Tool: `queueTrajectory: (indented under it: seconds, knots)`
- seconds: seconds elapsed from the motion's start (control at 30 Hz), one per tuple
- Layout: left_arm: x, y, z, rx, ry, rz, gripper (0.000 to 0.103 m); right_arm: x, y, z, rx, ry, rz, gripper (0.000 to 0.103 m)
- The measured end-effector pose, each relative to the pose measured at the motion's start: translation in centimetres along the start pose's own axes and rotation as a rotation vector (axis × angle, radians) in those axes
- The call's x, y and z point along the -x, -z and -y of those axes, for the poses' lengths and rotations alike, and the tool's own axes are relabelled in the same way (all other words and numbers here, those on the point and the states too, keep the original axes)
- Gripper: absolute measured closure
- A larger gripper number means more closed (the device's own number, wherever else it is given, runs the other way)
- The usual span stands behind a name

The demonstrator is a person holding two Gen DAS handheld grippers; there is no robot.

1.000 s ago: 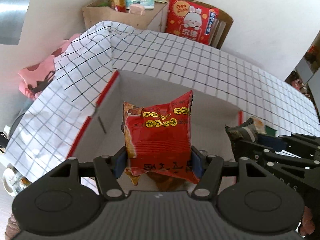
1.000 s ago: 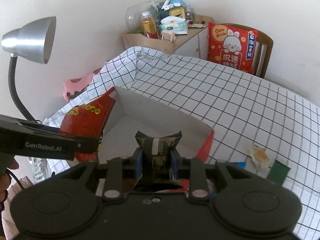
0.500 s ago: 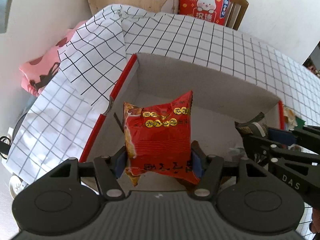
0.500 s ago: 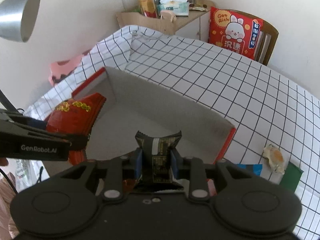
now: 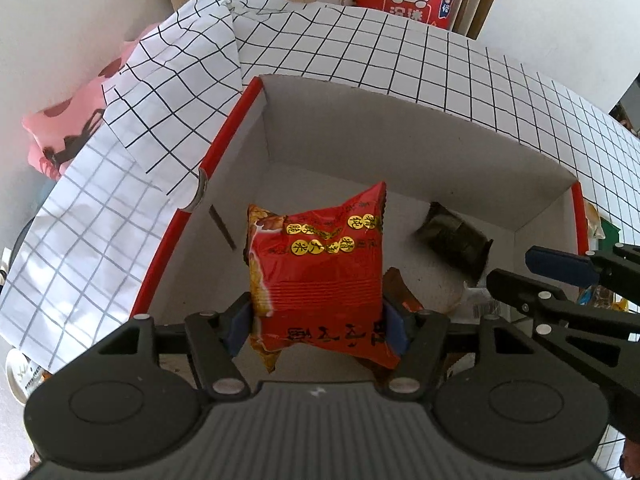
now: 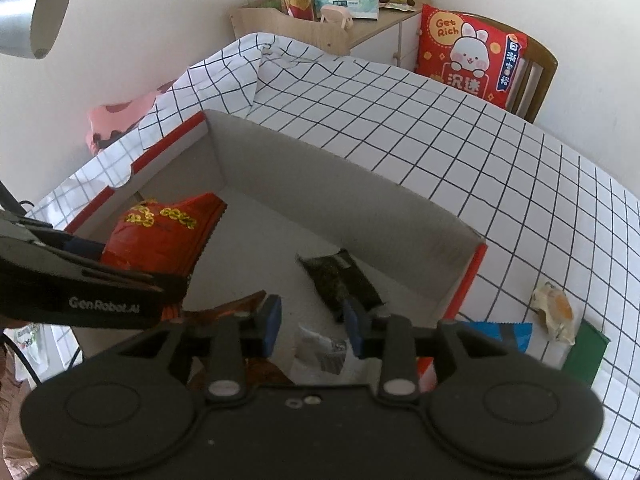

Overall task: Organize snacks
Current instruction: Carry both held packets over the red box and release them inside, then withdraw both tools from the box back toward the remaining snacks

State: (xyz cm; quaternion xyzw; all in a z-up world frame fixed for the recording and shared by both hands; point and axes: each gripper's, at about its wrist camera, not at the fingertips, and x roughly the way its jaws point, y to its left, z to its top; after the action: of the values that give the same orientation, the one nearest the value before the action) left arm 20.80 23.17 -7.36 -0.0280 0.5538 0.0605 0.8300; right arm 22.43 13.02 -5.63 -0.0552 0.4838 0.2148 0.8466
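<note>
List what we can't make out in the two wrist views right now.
- Left wrist view: the box floor near the camera is hidden by the red snack bag and the left gripper.
- Left wrist view: the brown packet is mostly covered by that bag.
- Right wrist view: the white packet, print too small, bottom cut by the right gripper.
- Right wrist view: the lamp is cropped by the frame edge.

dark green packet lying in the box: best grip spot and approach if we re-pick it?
Come from above with the right gripper, fingers across the narrow middle of the dark green packet. It lies flat and free on the box floor, long and slim, so its long edges are exposed; the crimped ends are thinner and likely slippery.
</note>
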Motion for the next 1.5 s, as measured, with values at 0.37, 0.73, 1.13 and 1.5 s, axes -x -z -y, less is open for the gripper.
queueTrajectory:
  seconds: [0.37, 0.73, 1.13, 1.5]
  knots:
    - [1.9, 1.0, 0.4, 0.001, 0.011, 0.076, 0.024, 2.4, 0.9, 0.5, -0.015, -0.011, 0.055, 0.032]
    - [4.7, 2.3, 0.9, 0.048, 0.057, 0.166, 0.010, 6.2, 2.3, 1.5, -0.016, -0.036, 0.126, 0.012]
    - [8.2, 4.2, 4.0, 0.044, 0.095, 0.258, 0.001, 10.7, 5.0, 5.0, -0.079, -0.037, 0.190, 0.000]
    - [10.8, 6.4, 9.5, 0.017, 0.130, 0.302, 0.000, 15.2, 9.7, 10.7, -0.138, -0.055, 0.248, 0.000]
